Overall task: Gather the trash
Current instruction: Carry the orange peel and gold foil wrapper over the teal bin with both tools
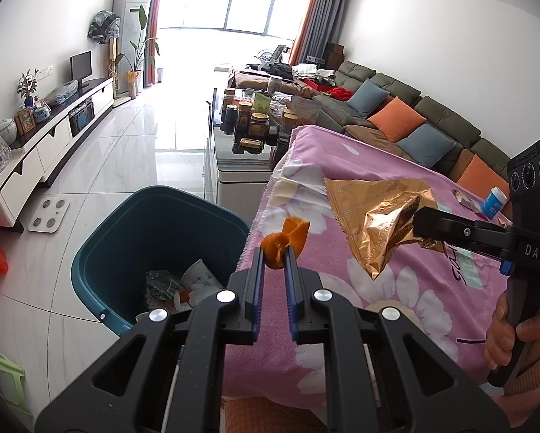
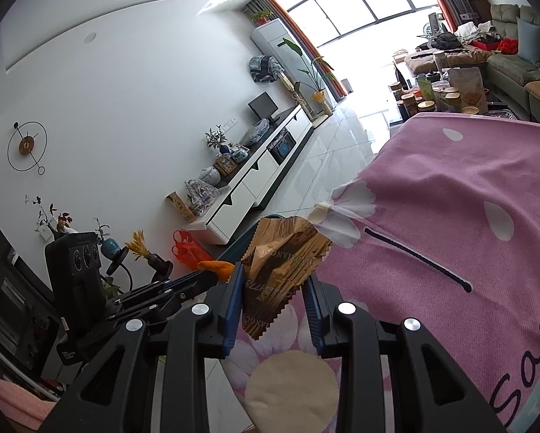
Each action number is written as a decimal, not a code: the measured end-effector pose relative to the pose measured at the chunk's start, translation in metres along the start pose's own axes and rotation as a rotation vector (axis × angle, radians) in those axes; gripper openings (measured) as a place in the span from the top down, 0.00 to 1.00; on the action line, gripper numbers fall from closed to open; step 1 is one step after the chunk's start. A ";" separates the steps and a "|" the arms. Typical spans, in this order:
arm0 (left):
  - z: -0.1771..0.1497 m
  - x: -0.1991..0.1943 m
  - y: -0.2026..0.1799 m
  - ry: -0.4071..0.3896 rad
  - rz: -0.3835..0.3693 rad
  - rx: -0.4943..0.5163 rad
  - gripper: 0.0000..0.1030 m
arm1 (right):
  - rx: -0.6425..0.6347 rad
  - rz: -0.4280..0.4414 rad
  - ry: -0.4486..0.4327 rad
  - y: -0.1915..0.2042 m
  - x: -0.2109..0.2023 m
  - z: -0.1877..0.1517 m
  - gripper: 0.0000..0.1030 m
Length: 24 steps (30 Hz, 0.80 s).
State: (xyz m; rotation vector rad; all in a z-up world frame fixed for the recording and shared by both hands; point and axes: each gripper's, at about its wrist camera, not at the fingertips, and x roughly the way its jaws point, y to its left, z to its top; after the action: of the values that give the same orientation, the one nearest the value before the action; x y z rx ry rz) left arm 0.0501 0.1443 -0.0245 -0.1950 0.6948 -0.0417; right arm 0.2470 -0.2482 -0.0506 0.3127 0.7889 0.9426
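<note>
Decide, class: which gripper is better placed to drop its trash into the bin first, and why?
Left. The left gripper holds the orange peel right beside the teal bin; the right gripper, gripping the gold wrapper, sits farther back over the pink blanket.

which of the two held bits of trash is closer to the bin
The orange peel in the left gripper, beside the teal plastic bin. The crumpled gold foil wrapper in the right gripper is over the pink blanket.
</note>
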 end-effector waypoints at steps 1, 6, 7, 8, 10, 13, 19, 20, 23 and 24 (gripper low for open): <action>0.000 0.000 0.001 -0.001 0.003 -0.002 0.89 | -0.002 0.000 0.001 0.000 0.001 0.000 0.71; 0.000 -0.002 0.006 -0.002 0.012 -0.009 0.89 | -0.007 0.004 0.008 0.003 0.005 0.000 0.71; 0.001 -0.002 0.007 -0.003 0.014 -0.010 0.89 | -0.008 0.004 0.010 0.004 0.006 0.000 0.71; 0.001 -0.003 0.008 -0.005 0.015 -0.011 0.89 | -0.009 0.006 0.012 0.005 0.007 0.000 0.71; 0.001 -0.004 0.009 -0.007 0.017 -0.014 0.89 | -0.010 0.010 0.015 0.006 0.008 0.001 0.71; 0.003 -0.005 0.012 -0.010 0.021 -0.019 0.89 | -0.013 0.013 0.021 0.006 0.010 0.002 0.71; 0.005 -0.007 0.017 -0.020 0.029 -0.023 0.89 | -0.023 0.018 0.028 0.010 0.016 0.005 0.71; 0.005 -0.008 0.018 -0.021 0.028 -0.025 0.89 | -0.024 0.019 0.029 0.010 0.017 0.005 0.71; 0.005 -0.010 0.020 -0.027 0.028 -0.025 0.89 | -0.025 0.020 0.031 0.010 0.019 0.005 0.71; 0.005 -0.010 0.021 -0.029 0.029 -0.025 0.89 | -0.024 0.020 0.032 0.010 0.019 0.006 0.71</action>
State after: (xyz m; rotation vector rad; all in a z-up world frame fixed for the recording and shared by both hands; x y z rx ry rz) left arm 0.0449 0.1667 -0.0179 -0.2089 0.6689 -0.0024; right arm 0.2514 -0.2260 -0.0500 0.2854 0.8046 0.9779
